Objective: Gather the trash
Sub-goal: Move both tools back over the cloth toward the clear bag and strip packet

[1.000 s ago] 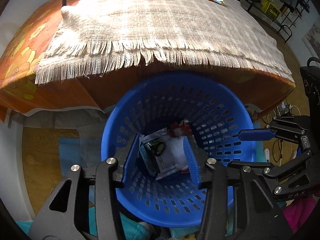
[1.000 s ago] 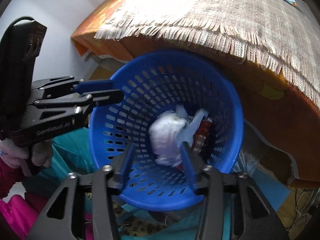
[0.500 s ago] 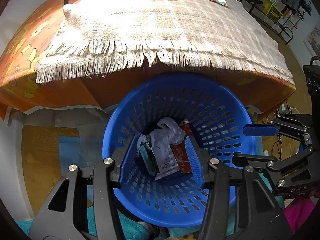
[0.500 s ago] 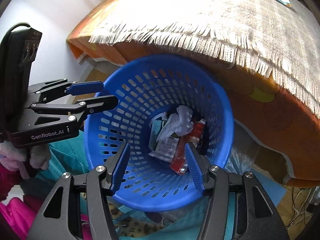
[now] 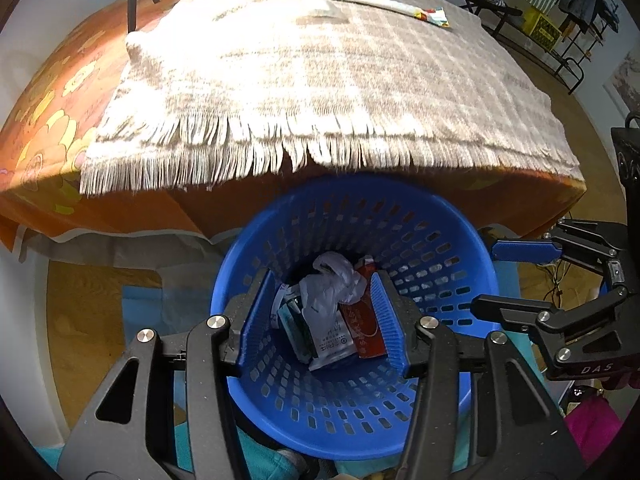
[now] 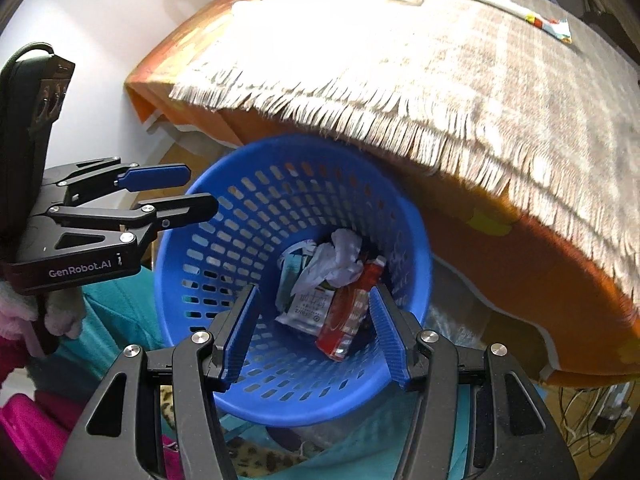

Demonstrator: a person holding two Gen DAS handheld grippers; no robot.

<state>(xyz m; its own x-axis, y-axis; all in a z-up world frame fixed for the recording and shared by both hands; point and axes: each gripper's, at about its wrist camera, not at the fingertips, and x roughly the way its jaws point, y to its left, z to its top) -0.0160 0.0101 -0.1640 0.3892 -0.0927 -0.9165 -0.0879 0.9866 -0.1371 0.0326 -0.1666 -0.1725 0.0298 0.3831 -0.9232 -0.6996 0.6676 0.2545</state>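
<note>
Nearest me, my left gripper (image 5: 322,320) and right gripper (image 6: 314,334) both hang over the basket (image 5: 472,280) with jaws apart and nothing between the pads. A second ago each carried a piece; the left's packet and the right's white wad (image 5: 332,280) now lie at the bottom with the red wrapper (image 6: 352,316) (so both drops landed). That clears my hands for another pick. Farther off, on the fringed cloth (image 5: 320,80) over the table, a long wrapper (image 5: 390,3) and a clear packet (image 5: 320,12) are uncollected.
</note>
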